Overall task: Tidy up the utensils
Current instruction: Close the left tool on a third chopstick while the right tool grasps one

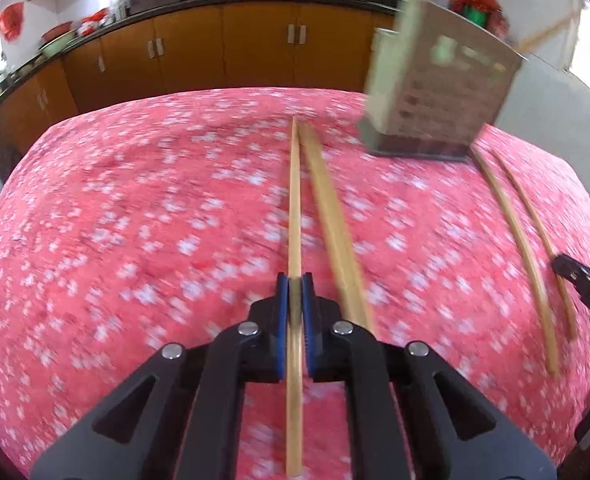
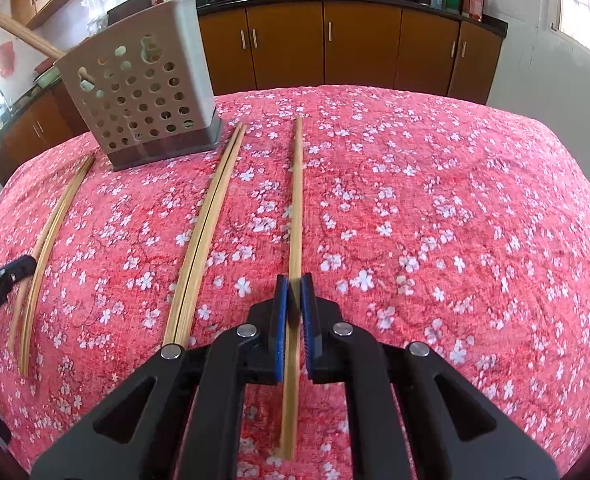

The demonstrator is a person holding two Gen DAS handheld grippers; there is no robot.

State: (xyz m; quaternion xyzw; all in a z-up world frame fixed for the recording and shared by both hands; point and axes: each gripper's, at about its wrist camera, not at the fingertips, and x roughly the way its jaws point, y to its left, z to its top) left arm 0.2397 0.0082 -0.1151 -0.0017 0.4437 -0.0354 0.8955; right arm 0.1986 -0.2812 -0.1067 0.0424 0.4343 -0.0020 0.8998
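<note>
Each gripper is closed on one chopstick: the left gripper [image 1: 295, 280] holds the left chopstick [image 1: 294, 200], and the right gripper [image 2: 294, 280] holds the right chopstick [image 2: 296, 200], both low over the table [image 2: 455, 240]. The holder [image 2: 143, 92] stands behind them. The thin sticks may turn or slip between the fingers, then miss the holder's opening.

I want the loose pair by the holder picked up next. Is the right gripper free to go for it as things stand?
Probably not yet: the right gripper is shut on a chopstick. The loose pair lies uncovered just to its left on the tablecloth, with nothing blocking the path.

no legible text, labels or numbers
</note>
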